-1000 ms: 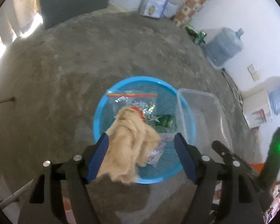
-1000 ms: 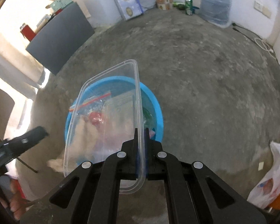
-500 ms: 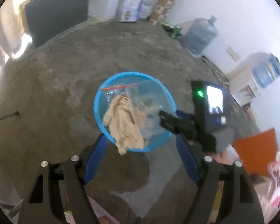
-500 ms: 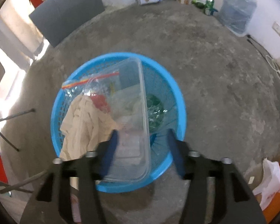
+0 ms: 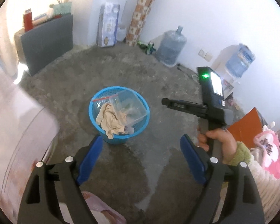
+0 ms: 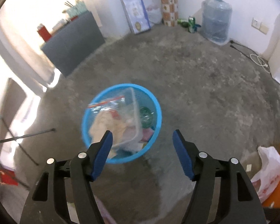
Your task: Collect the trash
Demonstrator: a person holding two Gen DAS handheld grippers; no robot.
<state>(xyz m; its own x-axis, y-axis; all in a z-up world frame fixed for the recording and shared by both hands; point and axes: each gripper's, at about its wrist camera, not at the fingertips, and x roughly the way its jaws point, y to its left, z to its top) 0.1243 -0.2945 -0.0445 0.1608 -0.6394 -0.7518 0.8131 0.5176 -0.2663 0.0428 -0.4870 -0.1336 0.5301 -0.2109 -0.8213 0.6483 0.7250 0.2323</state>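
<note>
Hovering wide open and empty, both jaws having just opened, the left gripper [image 5: 141, 160] and right gripper [image 6: 142, 154] face the round blue plastic mesh basket [image 5: 119, 137] ahead and below, nearer the right.

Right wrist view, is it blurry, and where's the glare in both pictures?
Right wrist view: the round blue mesh basket and the clear plastic container in it are smeared by motion blur; the upper-left wall is blown out. Left wrist view: basket sharper, left edge washed out and smeared. Both show fisheye bending and dark corners.
</note>
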